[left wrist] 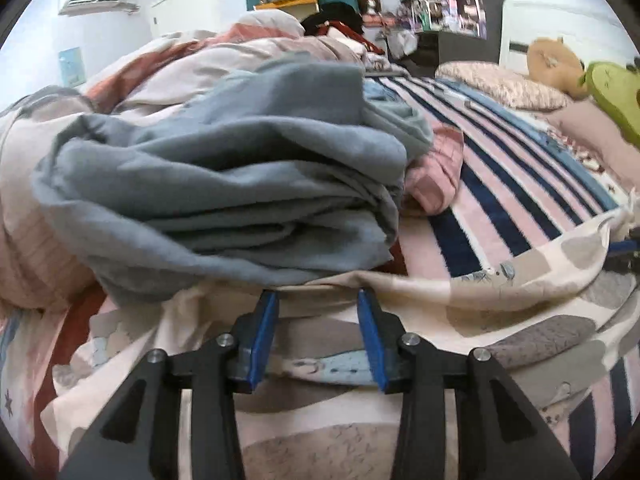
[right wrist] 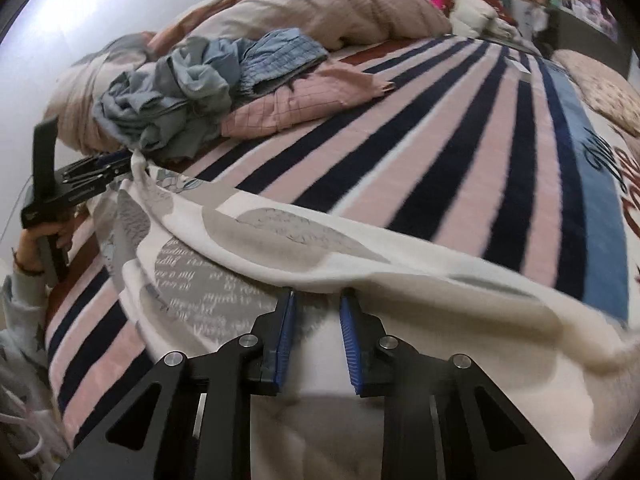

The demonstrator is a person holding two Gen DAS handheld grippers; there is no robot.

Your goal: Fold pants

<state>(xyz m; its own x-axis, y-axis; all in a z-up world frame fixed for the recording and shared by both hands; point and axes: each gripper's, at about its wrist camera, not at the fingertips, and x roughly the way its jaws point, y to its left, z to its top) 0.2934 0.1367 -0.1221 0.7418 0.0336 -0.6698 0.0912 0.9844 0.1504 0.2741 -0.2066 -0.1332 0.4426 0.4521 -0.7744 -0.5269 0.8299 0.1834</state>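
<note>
So I've got the pants [right wrist: 280, 248] spread out in front of me on the bed, the cream ones with the grey and light blue blobby print and bits of script text on them. They're lying across the near edge of the striped blanket [right wrist: 460, 152] (pink, white and navy stripes, with a blue band over on the right).

My left gripper [left wrist: 318, 300] is down low over the printed fabric with its blue pads apart. The tips sit right at a raised fold of the pants, but there's a clear gap between them and I can see cloth through it, so it's not clamping anything. In the right wrist view that same gripper pokes in from the left at the far corner of the pants, with my hand [right wrist: 38, 240] wrapped around its handle.

My right gripper [right wrist: 318, 298] is the same story: fingers spread, tips tucked up against the folded edge of the pants, with the fabric bunched just over them. Honestly I can't tell if any cloth is actually between the pads, but they aren't closed.

Right ahead of the left gripper there's a crumpled grey-blue garment [left wrist: 224, 176] heaped up, with a pink checked one [left wrist: 436, 172] just beside it. Behind those is a rumpled duvet [right wrist: 320, 8], and two plush toys [left wrist: 560, 68] sit by the pillows.
</note>
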